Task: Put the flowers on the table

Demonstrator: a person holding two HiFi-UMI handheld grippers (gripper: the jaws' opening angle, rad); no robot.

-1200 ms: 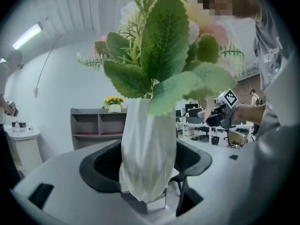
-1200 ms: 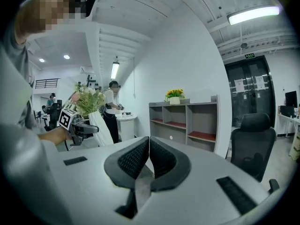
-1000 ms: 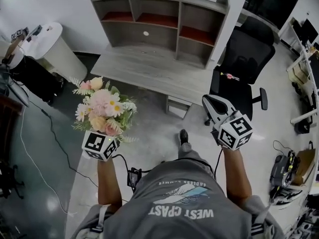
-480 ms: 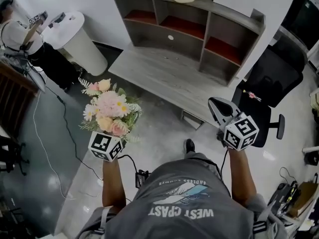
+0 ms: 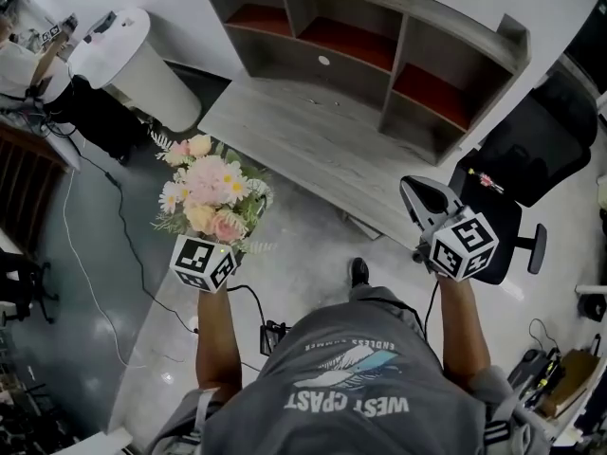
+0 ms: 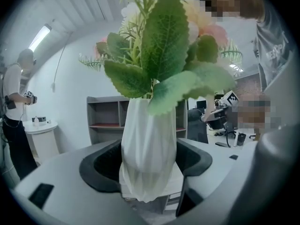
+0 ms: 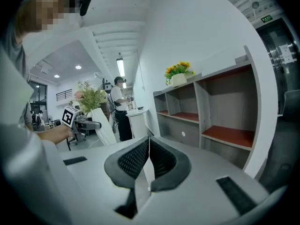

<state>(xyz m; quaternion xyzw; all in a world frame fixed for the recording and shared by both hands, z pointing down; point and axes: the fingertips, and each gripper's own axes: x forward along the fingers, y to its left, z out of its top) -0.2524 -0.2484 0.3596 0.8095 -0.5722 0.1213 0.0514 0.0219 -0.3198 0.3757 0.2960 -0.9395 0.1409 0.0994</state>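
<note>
Flowers (image 5: pixel 209 192), vase (image 6: pixel 149 139) clamped between L tongs (image 6: pixel 148 170)

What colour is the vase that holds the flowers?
White, with a faceted surface; the left gripper view shows the vase best.

Bright, even indoor light is cast from ceiling lamps (image 6: pixel 40 37); the flowers (image 5: pixel 209 192) are lit softly. Faint glare is seen on the floor (image 5: pixel 104 254) at lower left. Both gripper views are bent and darkened at the edges
</note>
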